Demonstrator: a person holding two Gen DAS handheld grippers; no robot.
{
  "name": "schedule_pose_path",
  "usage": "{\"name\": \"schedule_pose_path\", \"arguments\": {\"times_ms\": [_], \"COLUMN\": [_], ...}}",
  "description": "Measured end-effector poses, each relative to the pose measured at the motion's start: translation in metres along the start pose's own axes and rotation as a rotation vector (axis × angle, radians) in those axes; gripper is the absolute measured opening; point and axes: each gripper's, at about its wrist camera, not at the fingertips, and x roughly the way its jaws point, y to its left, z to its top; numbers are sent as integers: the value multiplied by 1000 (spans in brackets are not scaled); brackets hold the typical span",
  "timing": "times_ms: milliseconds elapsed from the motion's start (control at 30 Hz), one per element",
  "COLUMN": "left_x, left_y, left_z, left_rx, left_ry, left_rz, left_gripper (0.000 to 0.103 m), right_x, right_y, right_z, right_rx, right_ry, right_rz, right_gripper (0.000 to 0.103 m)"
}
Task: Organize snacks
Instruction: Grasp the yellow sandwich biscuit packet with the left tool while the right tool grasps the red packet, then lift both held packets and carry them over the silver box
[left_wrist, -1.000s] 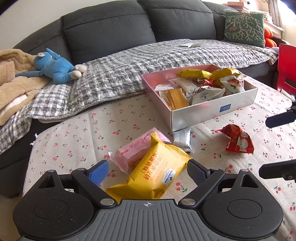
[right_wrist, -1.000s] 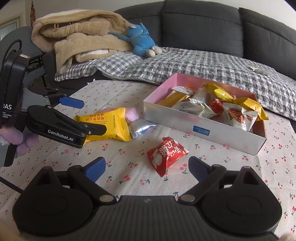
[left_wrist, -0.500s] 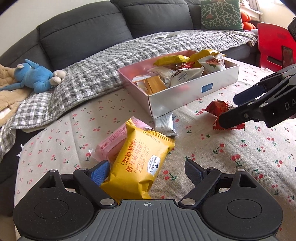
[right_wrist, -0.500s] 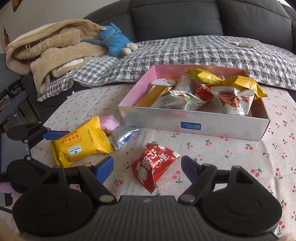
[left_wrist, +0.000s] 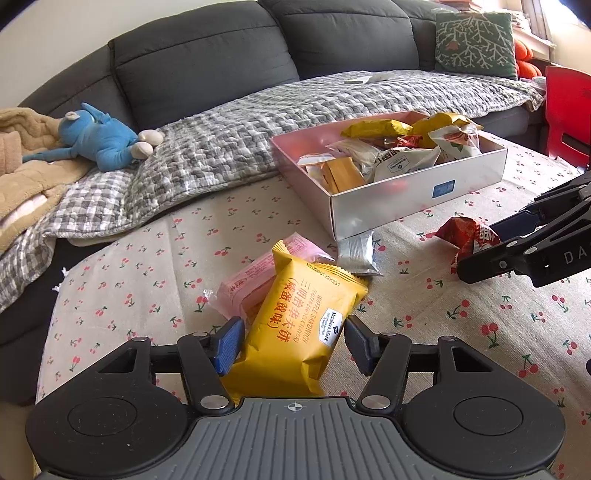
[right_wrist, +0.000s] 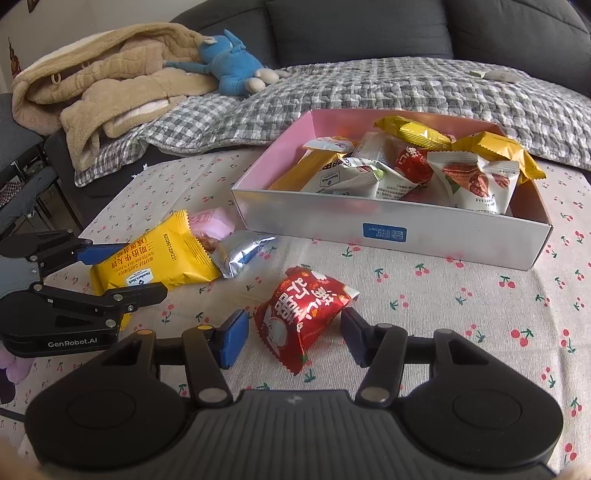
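Note:
A yellow waffle-sandwich packet (left_wrist: 299, 314) lies on the cherry-print tablecloth between the fingers of my left gripper (left_wrist: 291, 343). Its jaws are closing and both pads touch the packet's sides. A red snack packet (right_wrist: 299, 314) lies between the fingers of my right gripper (right_wrist: 293, 338); those jaws are closing too, with a thin gap on each side. Just beyond both stands the silver box with a pink inside (right_wrist: 369, 229), holding several snack packets. Under the yellow packet's far end lies a pink packet (left_wrist: 251, 280), with a silver one (left_wrist: 356, 251) against the box.
Behind the table is a dark sofa under a grey checked blanket (left_wrist: 258, 125), with a blue plush toy (left_wrist: 99, 138) and beige bedding at the left. A red chair (left_wrist: 569, 110) stands at the right. The table's left edge (left_wrist: 55, 295) is close to my left gripper.
Both grippers narrowed around their packets. The right gripper came in closer over the red packet. The left gripper's view swung, and the yellow packet now sits deeper between its fingers.

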Motion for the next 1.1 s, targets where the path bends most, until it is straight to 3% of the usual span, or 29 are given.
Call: {"name": "schedule_pose_path", "arguments": {"times_ms": [133, 233, 433, 833, 933, 1033, 1100], "left_x": [1, 0, -2, -13, -15, -16, -16], "left_y": [1, 1, 1, -6, -13, -21, -24], "left_z": [1, 1, 3, 15, 18, 18, 17], "left_rx": [-39, -64, -99, -204, -211, -188, -174], "left_ry": [12, 30, 56, 106, 107, 107, 112], "left_rz": [-4, 25, 28, -62, -90, -102, -98], "left_gripper": [43, 39, 37, 37, 37, 37, 37], "right_x": [0, 0, -9, -22, -26, -27, -28], "right_y": [-1, 2, 8, 7, 0, -3, 0], "right_z": [1, 2, 6, -2, -2, 0, 1], "right_rx": [-15, -33, -55, -137, -126, -84, -77], "right_ry": [1, 9, -1, 58, 61, 56, 43], "right_rz": [9, 17, 40, -8, -2, 7, 19], "right_gripper": [30, 27, 23, 9, 12, 33, 36]}}
